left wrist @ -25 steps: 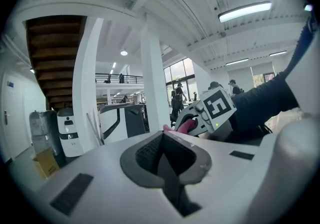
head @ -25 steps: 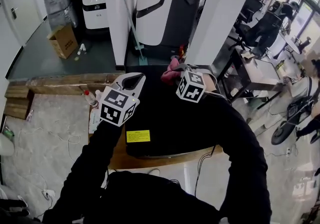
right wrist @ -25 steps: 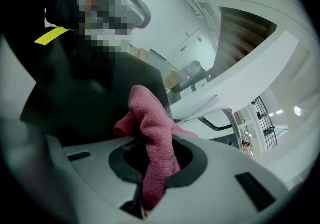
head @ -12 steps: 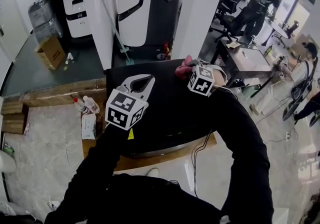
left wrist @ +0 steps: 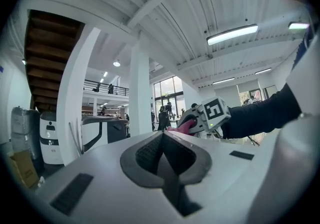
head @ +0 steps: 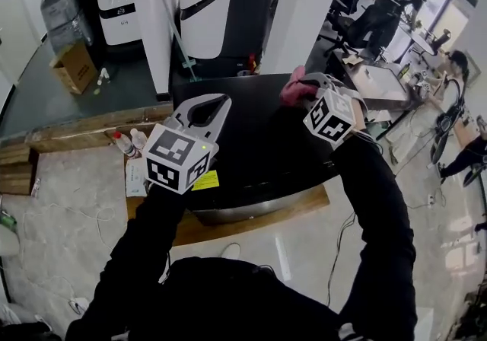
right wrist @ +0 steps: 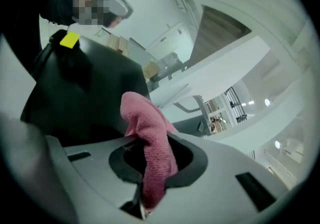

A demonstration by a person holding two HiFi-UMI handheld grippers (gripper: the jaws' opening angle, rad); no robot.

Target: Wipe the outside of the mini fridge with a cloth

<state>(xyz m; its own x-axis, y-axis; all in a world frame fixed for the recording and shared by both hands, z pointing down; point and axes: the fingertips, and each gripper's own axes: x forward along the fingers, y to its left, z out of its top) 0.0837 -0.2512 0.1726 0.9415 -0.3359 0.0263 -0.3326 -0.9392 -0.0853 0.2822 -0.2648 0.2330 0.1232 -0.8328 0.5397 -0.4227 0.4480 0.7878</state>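
Cloth point(head: 293, 87), pink, sits clamped in my right gripper point(head: 303, 90) at the far edge of the black mini fridge point(head: 259, 141) top in the head view. My left gripper point(head: 218, 103) hovers over the fridge's left side, with bottles point(head: 129, 143) on the worktop point(head: 304, 202) beside it. Left gripper view: fingers point(left wrist: 147, 150) clenched, empty. Right gripper view: cloth bunched between the fingers, fridge beyond. The yellow label point(head: 205, 180), half hidden earlier, now shows.
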